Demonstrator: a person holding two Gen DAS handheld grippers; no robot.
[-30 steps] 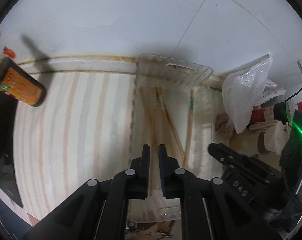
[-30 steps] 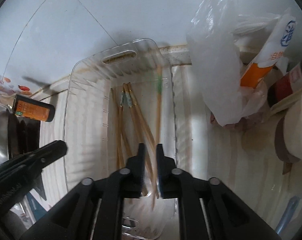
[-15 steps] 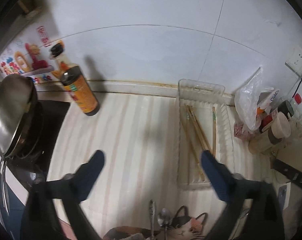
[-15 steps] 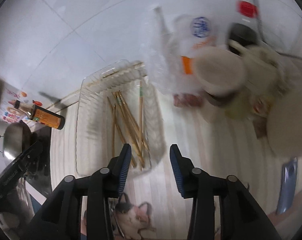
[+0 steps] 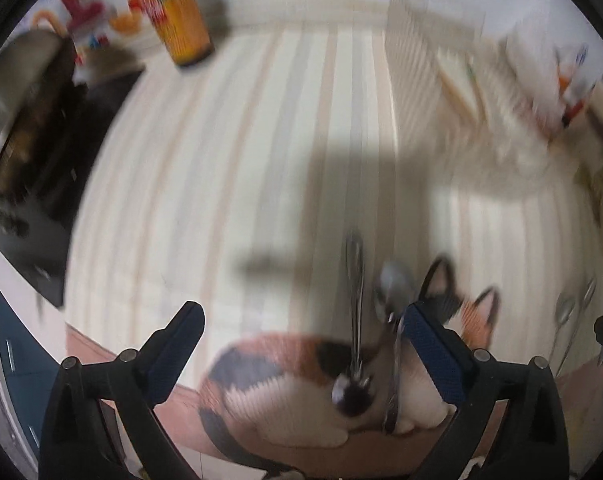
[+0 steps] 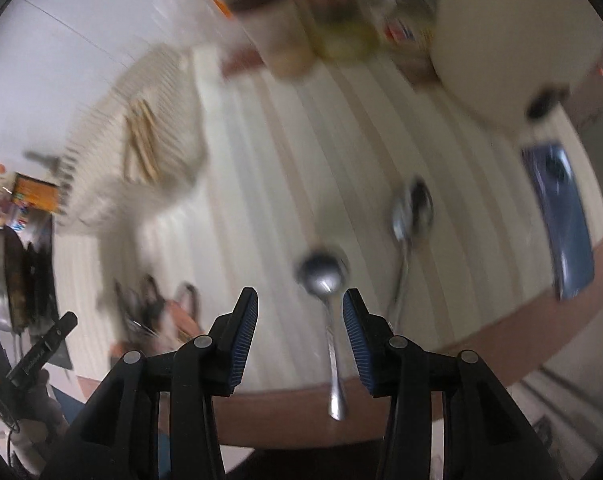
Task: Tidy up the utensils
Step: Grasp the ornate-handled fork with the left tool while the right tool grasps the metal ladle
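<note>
Several chopsticks (image 6: 141,148) in clear tray (image 6: 173,92); both hand-held grippers (image 5: 301,344) (image 6: 300,322) wide, empty.

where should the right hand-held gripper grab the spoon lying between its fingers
Probably mid-handle on the spoon, coming straight down from above. It lies flat on the striped counter, bowl away and handle toward the camera, already between the open right hand-held gripper fingers; the thin handle suits the pads better than the round bowl.

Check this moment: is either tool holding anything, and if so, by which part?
Nothing is held. The left tool is wide open above two spoons on the cat mat; the right tool is open around a spoon, not touching.
</note>
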